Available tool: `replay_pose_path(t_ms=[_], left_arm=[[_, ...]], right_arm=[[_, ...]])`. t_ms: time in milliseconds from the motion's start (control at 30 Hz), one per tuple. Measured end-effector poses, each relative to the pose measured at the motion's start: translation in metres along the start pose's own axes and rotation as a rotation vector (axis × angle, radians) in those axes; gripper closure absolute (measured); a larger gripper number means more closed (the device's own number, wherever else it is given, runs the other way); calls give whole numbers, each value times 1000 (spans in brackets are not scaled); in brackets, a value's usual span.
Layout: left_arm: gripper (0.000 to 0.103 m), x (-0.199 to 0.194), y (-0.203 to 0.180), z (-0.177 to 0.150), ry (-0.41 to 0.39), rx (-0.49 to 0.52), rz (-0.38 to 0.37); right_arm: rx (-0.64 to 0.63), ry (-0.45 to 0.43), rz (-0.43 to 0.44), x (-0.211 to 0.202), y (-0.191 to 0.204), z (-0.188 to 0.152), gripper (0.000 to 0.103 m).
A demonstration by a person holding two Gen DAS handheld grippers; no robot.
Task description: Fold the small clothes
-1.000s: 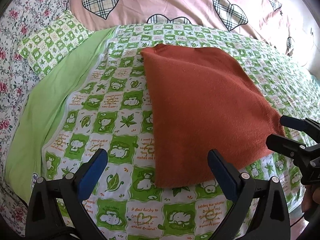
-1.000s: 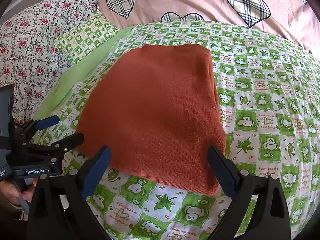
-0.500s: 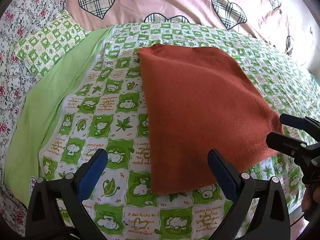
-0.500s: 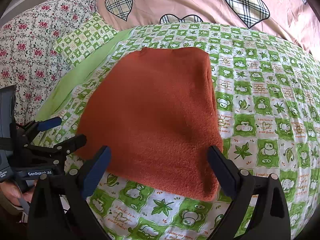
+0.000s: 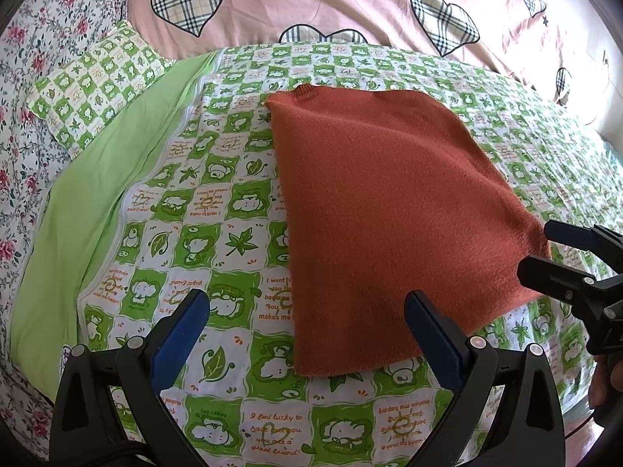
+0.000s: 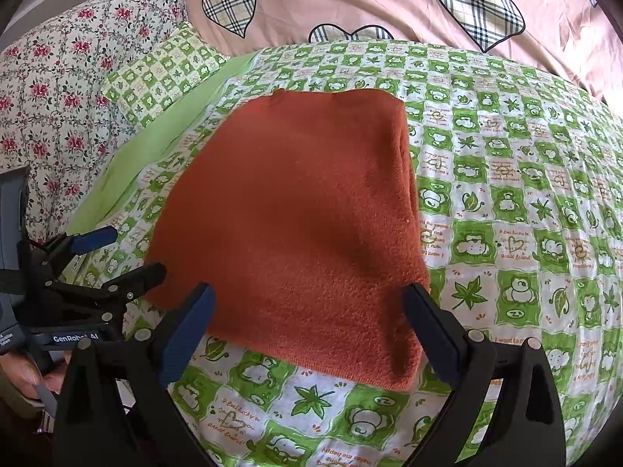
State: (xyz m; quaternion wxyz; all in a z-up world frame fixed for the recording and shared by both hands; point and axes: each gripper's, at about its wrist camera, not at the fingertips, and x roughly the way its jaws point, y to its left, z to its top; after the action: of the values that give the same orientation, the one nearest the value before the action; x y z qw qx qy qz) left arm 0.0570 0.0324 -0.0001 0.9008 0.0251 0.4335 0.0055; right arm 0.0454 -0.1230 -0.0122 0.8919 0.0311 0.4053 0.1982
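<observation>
A rust-orange knitted garment [image 5: 389, 210] lies folded flat on the green checkered bedspread [image 5: 218, 210]; it also shows in the right wrist view [image 6: 296, 218]. My left gripper [image 5: 307, 323] is open and empty, hovering over the garment's near left corner. My right gripper [image 6: 307, 319] is open and empty, its jaws spread over the garment's near edge. Each gripper shows in the other's view: the right one [image 5: 545, 249] by the garment's right corner, the left one [image 6: 128, 253] by its left corner.
A small green checkered pillow [image 5: 97, 85] and a plain green sheet [image 5: 97, 194] lie to the left. A pink quilt with plaid hearts [image 5: 331, 4] lies at the back. Floral bedding [image 6: 58, 89] is at the far left.
Both grippers have drawn back slightly from the garment and lifted; the view tilts so the garment sits a bit farther away. Both stay open and empty.
</observation>
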Motion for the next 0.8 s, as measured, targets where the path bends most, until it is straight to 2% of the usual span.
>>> replay_pose_path(t_ms=[800], left_arm=[[3, -5, -3, 2, -5, -2, -7]], right_arm=[[-6, 18, 4, 3, 3, -1, 6]])
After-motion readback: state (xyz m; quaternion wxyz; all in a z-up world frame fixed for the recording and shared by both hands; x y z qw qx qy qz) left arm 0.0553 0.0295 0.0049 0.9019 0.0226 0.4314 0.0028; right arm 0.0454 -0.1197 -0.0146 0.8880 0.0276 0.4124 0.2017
